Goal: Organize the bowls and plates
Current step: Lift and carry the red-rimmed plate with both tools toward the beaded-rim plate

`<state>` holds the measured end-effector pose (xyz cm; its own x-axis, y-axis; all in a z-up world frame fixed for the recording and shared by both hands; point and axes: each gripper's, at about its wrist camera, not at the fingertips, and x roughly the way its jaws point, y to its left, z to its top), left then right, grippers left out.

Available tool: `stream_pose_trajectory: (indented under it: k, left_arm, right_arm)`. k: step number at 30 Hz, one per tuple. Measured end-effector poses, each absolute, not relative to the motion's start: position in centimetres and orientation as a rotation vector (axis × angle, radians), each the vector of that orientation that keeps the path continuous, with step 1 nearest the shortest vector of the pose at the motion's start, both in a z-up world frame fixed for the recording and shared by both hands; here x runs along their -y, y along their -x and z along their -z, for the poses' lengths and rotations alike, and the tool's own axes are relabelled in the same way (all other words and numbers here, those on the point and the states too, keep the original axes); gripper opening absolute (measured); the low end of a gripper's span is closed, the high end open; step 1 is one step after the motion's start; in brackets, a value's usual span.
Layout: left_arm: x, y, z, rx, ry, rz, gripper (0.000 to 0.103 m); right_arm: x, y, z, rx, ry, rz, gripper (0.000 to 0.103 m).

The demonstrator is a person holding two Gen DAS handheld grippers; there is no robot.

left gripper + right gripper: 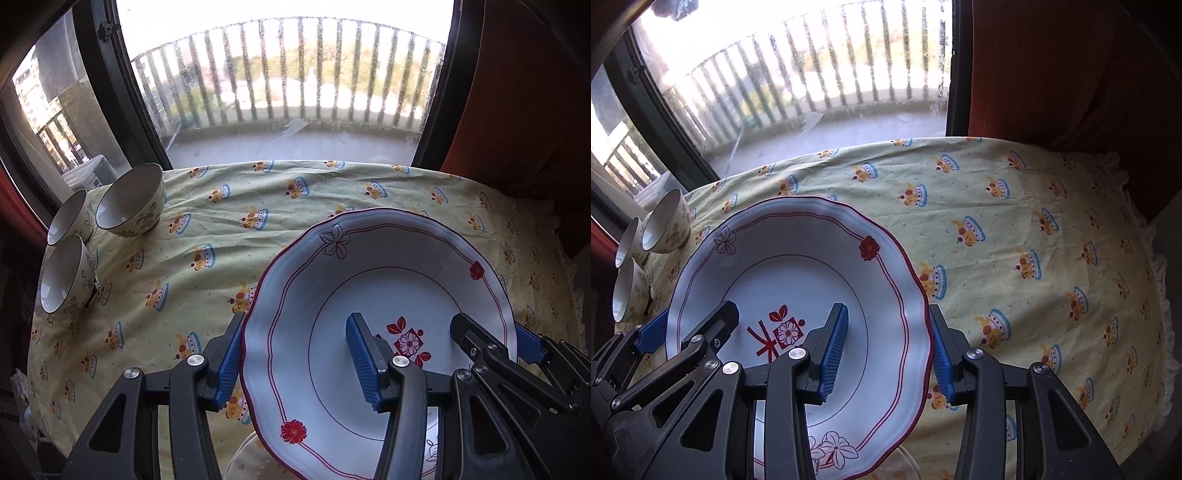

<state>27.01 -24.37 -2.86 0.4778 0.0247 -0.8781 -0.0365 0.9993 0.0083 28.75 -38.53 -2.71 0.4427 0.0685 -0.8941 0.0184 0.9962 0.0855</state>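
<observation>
A white plate (388, 295) with a red scalloped rim and flower prints is held tilted above the table. My left gripper (295, 354) straddles its left rim, one blue pad outside and one inside. My right gripper (890, 350) straddles its right rim (916, 295) the same way. Whether the pads press the rim I cannot tell. The right gripper also shows in the left wrist view (517, 350), and the left gripper in the right wrist view (665, 332). Three cream bowls (129, 203) with green prints stand at the table's far left, also in the right wrist view (665, 225).
A yellow tablecloth (258, 221) with a cake pattern covers the table. Another pale plate (243, 461) lies under the held one at the near edge. A window with a balcony railing (288, 74) is behind the table. An orange curtain (1071, 74) hangs at the right.
</observation>
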Motion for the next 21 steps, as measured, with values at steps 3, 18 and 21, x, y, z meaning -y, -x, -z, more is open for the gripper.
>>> stream_pose_trajectory:
  k: [3,18,21]
  left_arm:
    - [24.1,-25.5,2.8,-1.069,0.003,-0.019,0.054]
    - [24.4,-18.6,5.2,-1.137,-0.037,0.109,0.055]
    - [24.5,-17.6,5.9,-1.154,-0.042,0.12,0.055]
  right_arm:
    - [38.3,-27.0,2.7,-1.119,-0.091,-0.012,0.046]
    - [37.9,-18.9,4.3,-1.182,-0.095,0.091,0.046]
    - [37.9,-17.7,4.8,-1.192,-0.093,0.104,0.046]
